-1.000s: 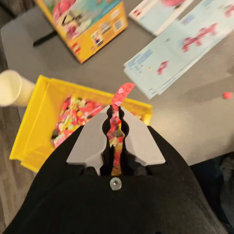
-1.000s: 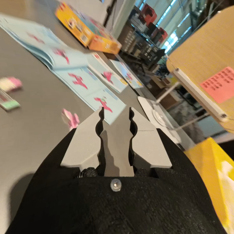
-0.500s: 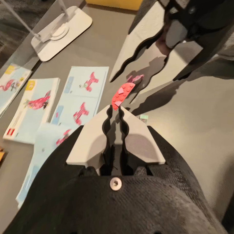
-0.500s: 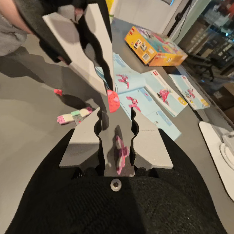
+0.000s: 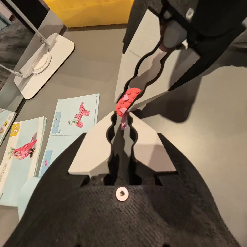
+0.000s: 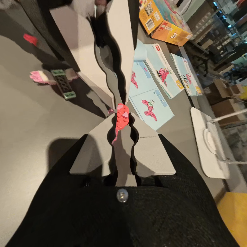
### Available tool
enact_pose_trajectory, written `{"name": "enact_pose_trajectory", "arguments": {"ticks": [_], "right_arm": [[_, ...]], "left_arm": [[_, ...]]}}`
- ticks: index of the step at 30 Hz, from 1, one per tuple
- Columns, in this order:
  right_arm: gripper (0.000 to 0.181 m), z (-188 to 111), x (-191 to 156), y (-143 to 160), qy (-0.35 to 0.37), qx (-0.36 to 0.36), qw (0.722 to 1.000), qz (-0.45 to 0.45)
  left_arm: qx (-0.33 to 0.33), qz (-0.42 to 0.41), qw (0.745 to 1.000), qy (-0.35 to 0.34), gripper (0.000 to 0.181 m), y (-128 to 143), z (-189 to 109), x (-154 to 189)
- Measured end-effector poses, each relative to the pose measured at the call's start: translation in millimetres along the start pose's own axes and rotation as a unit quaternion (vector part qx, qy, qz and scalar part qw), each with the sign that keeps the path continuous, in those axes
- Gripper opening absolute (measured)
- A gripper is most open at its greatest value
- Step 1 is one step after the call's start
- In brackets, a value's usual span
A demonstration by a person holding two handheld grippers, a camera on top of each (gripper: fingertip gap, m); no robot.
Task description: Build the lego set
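Left wrist view shows my left fingers (image 5: 121,113) pinching the red curved plate (image 5: 127,101). My right fingers (image 6: 121,115) are open around it. Next, I think, they squeeze and take it.

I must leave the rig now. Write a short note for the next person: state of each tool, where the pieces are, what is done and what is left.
Left tool: shut on the red plate.
Right tool: open, fingers on both sides of the same plate, not gripping.
Pink piece lies on the table beneath. A black and green part lies farther off, booklets beside.
Done: plate carries two small pink tiles.
Left: probably join the plate to the pink piece, then continue building.
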State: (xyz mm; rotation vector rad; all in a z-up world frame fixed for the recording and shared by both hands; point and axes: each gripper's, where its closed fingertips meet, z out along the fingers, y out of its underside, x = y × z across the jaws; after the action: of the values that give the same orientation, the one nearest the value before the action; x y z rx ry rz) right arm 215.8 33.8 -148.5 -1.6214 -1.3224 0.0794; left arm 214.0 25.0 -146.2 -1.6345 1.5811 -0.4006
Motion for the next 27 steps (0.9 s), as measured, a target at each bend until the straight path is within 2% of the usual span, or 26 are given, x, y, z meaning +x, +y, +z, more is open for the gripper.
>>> {"name": "enact_pose_trajectory", "arguments": {"ticks": [1, 3, 10, 16, 21, 24, 27], "right_arm": [[0.015, 1, 3, 4, 0.017, -0.013, 1.000, -0.017], [0.015, 1, 7, 5, 0.040, -0.020, 0.998, -0.045], [0.015, 2, 8, 2, 0.064, -0.020, 0.994, -0.087], [0.015, 2, 10, 3, 0.068, -0.027, 0.994, -0.084], [0.015, 4, 10, 6, 0.071, -0.041, 0.993, -0.087], [0.015, 4, 12, 8, 0.092, -0.068, 0.986, -0.122], [0.015, 3, 27, 27, 0.143, -0.137, 0.965, -0.172]], "left_arm": [[0.015, -0.003, 1.000, 0.007, 0.022, -3, 1, 1], [0.037, 0.008, 0.999, 0.006, 0.024, -6, 1, 0], [0.040, 0.056, 0.998, -0.014, 0.008, -4, 3, -4], [0.053, 0.077, 0.995, -0.023, 0.013, -5, 4, -2], [0.035, 0.098, 0.993, -0.047, 0.008, -2, 8, -5], [0.028, 0.097, 0.994, -0.049, 0.005, 0, 8, -6], [0.037, 0.084, 0.994, -0.054, 0.000, -2, 4, -11]]}}
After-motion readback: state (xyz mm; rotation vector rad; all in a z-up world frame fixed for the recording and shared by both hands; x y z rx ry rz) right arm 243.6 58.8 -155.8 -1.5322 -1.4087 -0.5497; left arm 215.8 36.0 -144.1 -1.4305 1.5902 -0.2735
